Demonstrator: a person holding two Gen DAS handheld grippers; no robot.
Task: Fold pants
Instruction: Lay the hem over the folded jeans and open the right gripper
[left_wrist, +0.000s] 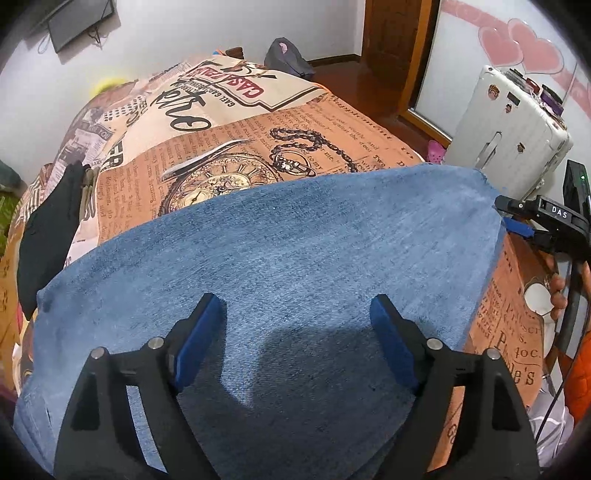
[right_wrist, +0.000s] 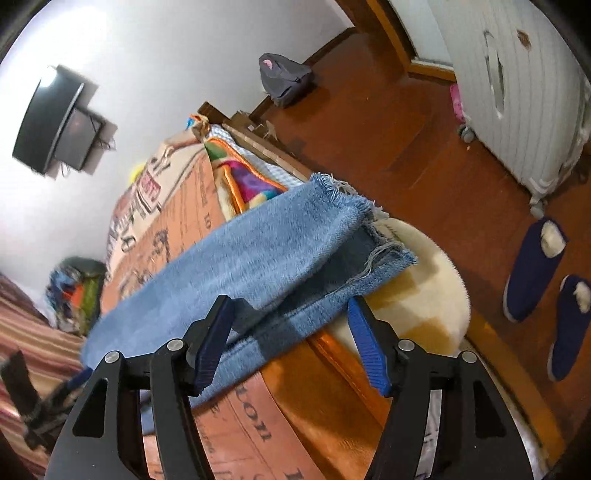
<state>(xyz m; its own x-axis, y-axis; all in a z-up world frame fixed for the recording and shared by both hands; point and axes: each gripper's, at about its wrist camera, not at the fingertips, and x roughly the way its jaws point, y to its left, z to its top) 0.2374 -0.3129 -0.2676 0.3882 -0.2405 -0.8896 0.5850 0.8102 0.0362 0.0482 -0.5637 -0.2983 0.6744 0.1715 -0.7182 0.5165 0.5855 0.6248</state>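
Observation:
Blue denim pants (left_wrist: 280, 236) lie spread across the bed's printed orange cover (left_wrist: 236, 147). My left gripper (left_wrist: 297, 299) is open just above the denim, its blue pads apart, holding nothing. In the right wrist view the pants (right_wrist: 266, 243) hang over the bed's edge with their frayed hems stacked one on the other. My right gripper (right_wrist: 290, 302) is open, jaws either side of the lower denim layer near the edge. The right gripper also shows in the left wrist view (left_wrist: 517, 218) at the pants' right end.
A black garment (left_wrist: 48, 229) lies at the bed's left. A white suitcase (left_wrist: 517, 125) stands on the wooden floor (right_wrist: 369, 110) to the right. Blue slippers (right_wrist: 535, 266) and a cream round cushion (right_wrist: 424, 295) sit beside the bed. A grey bag (right_wrist: 280, 77) leans on the far wall.

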